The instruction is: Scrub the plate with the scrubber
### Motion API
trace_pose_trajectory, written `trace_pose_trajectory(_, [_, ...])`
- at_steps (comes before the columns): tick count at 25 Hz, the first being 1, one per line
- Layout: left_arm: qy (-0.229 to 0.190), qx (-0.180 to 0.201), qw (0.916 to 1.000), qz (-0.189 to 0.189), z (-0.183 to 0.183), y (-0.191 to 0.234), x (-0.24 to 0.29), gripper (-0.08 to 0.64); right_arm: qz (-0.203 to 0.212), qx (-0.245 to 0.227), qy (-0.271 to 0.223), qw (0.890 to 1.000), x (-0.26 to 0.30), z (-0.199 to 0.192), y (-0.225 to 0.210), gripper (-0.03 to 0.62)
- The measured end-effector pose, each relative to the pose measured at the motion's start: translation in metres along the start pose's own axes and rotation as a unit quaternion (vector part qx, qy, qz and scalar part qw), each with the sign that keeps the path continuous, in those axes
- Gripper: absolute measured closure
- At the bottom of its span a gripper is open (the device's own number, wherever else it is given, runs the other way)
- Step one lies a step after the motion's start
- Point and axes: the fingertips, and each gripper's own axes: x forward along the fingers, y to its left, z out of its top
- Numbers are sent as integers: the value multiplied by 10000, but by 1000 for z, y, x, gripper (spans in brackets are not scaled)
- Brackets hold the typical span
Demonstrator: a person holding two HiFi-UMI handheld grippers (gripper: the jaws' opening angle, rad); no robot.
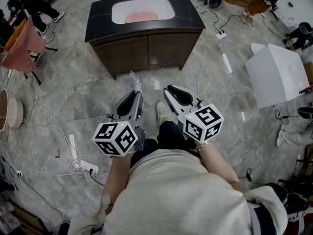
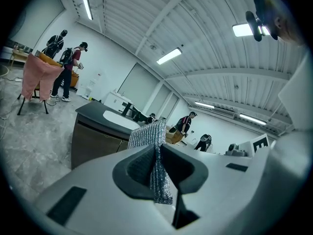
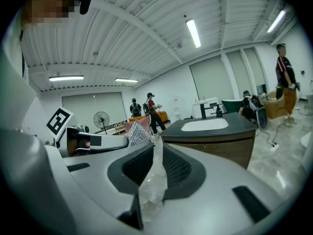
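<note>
A pinkish plate point(image 1: 142, 17) lies in the white sink point(image 1: 120, 10) of a dark vanity point(image 1: 146, 48) some way ahead of me. My left gripper point(image 1: 137, 94) is shut on a silvery mesh scrubber point(image 1: 135, 82), which sticks out past its tips. In the left gripper view the scrubber point(image 2: 149, 138) is pinched between the pads of the left gripper point(image 2: 157, 153). My right gripper point(image 1: 170, 89) is beside it, at waist height. In the right gripper view, the right gripper point(image 3: 156, 148) stands open by a narrow gap, with only floor showing through. The vanity point(image 3: 215, 141) is ahead, apart from both grippers.
A power strip point(image 1: 80, 165) and cables lie on the marble floor at the left. A white box point(image 1: 276, 72) stands at the right, a stand draped with pink cloth point(image 1: 22, 45) at the far left. Several people point(image 2: 68, 67) stand in the background.
</note>
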Motion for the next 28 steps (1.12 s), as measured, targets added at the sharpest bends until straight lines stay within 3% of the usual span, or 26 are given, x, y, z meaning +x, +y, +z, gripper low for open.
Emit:
trace_pose_trajectory(9, [79,19,9998,165,22,35,62,499,71,-11,50,10000,65,24,-52,520])
trace_pose_trajectory(20, [120,-140,9987,482,65,86,174,499,190,34,318,9993,149,64,-144,506])
trace_pose_trajectory(28, [13,-94,9976,691,91,102,256,499,317,65,241,9992,187,93,-210,506])
